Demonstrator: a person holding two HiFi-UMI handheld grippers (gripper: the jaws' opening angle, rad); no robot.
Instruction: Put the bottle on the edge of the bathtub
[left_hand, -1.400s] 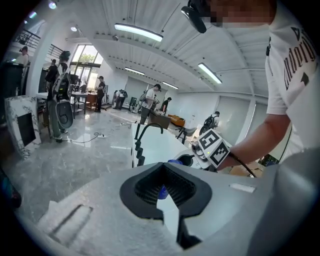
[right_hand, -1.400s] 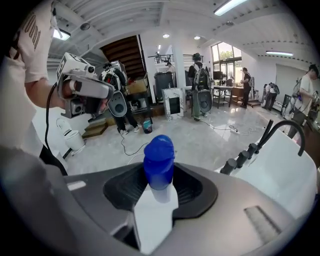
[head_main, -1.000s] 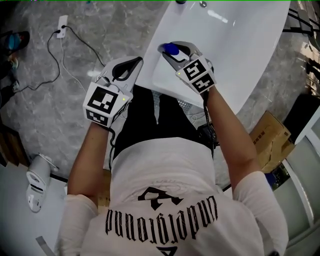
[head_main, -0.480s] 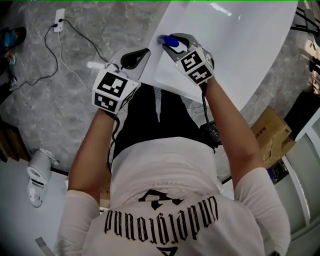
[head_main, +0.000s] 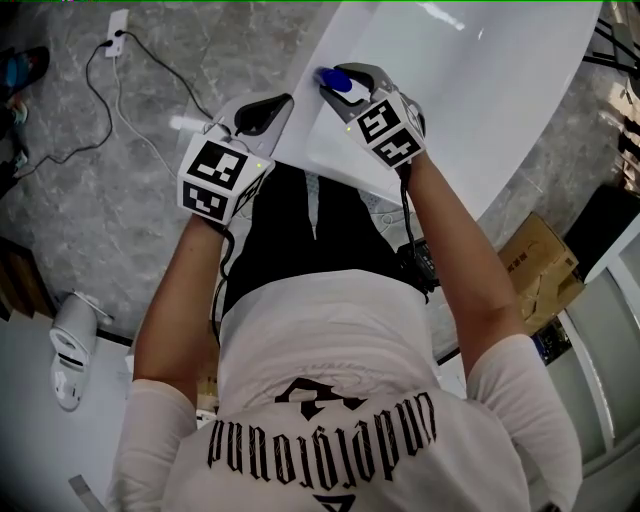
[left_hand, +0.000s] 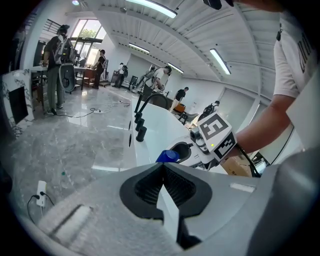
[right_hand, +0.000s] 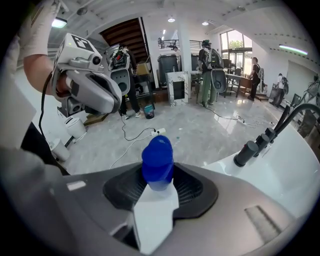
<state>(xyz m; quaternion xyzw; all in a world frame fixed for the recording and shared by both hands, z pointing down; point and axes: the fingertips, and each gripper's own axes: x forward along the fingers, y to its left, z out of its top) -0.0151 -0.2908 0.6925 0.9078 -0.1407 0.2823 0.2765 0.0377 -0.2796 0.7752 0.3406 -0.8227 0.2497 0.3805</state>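
Lowered right tool (head_main: 343, 88) apparently clamps bottle (right_hand: 157, 160), mostly hidden overhead.

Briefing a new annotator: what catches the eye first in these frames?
The blue-capped bottle stands out first, clamped in the right hand-held gripper at the rim of the white bathtub. Beside it, the left hand-held gripper is shut and empty, just outside the rim over the grey marble floor.
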